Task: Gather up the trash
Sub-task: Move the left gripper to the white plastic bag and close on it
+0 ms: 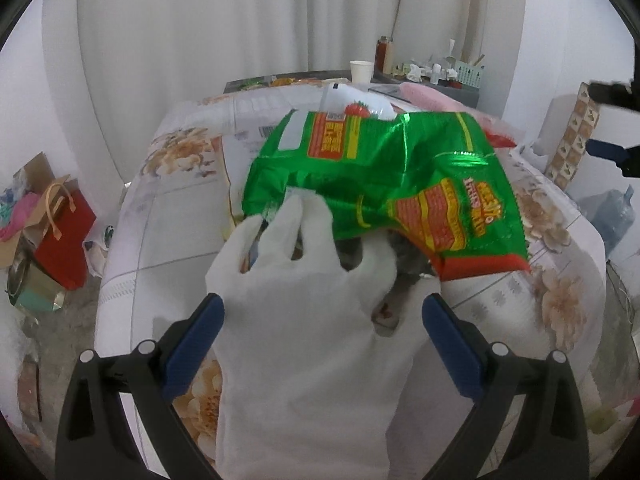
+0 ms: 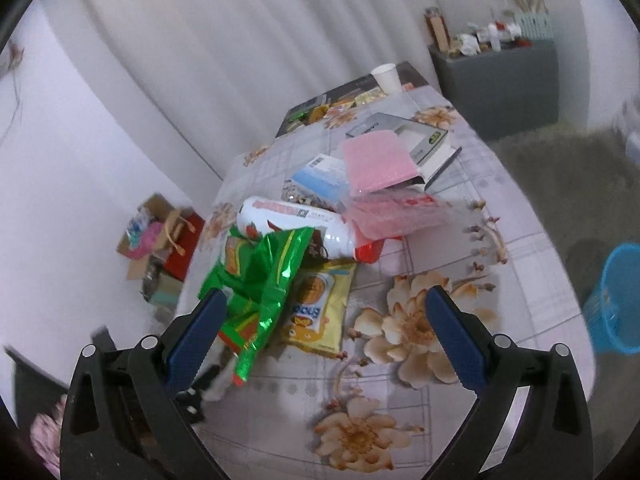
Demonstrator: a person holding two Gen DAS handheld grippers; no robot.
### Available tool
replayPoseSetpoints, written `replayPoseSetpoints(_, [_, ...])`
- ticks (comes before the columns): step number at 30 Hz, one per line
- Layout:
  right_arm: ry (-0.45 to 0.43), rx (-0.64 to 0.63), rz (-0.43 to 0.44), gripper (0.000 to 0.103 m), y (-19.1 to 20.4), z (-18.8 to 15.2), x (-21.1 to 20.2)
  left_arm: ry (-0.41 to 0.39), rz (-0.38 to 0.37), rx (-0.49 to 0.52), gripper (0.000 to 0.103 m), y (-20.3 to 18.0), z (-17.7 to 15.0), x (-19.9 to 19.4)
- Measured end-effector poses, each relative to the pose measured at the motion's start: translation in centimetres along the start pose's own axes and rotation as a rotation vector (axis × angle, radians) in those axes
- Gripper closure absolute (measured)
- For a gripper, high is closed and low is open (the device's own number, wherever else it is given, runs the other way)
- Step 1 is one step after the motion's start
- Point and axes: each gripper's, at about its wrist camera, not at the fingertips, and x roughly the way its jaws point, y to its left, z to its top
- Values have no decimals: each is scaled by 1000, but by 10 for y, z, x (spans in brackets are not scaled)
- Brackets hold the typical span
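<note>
A white-gloved hand (image 1: 296,280) grips a green snack bag (image 1: 384,184) at frame centre above the floral table (image 2: 520,280); left gripper (image 1: 322,332) and right gripper (image 2: 322,332) both gape empty

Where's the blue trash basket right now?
In the right wrist view, the blue basket stands on the floor at the far right edge, beyond the flowered table and below the grey cabinet.

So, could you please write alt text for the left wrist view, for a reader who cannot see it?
A white-gloved hand holds a crinkled green snack bag above a flower-patterned tablecloth, framed by the open blue fingers of the left gripper. A white paper cup stands at the far end.
</note>
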Motion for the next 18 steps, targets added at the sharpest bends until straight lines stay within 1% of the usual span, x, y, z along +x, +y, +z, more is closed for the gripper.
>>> replayPoseSetpoints(2, [11,59,28,10,-9,7,6,4,0,-3,9,0,-2,1])
replayPoseSetpoints(5, [45,205,94,14,-32,17,22,9,5,-9,12,3,-6,2])
replayPoseSetpoints(11, [81,444,155,21,-70,26,53,17,11,-19,22,7,-11,0])
replayPoseSetpoints(13, [98,522,189,23,-81,27,66,22,8,-27,25,10,-12,0])
replayPoseSetpoints(16, [112,608,206,29,-93,26,84,35,-7,-56,31,15,-14,0])
replayPoseSetpoints(18, [119,666,223,38,-101,25,94,40,-17,-71,34,17,-16,0])
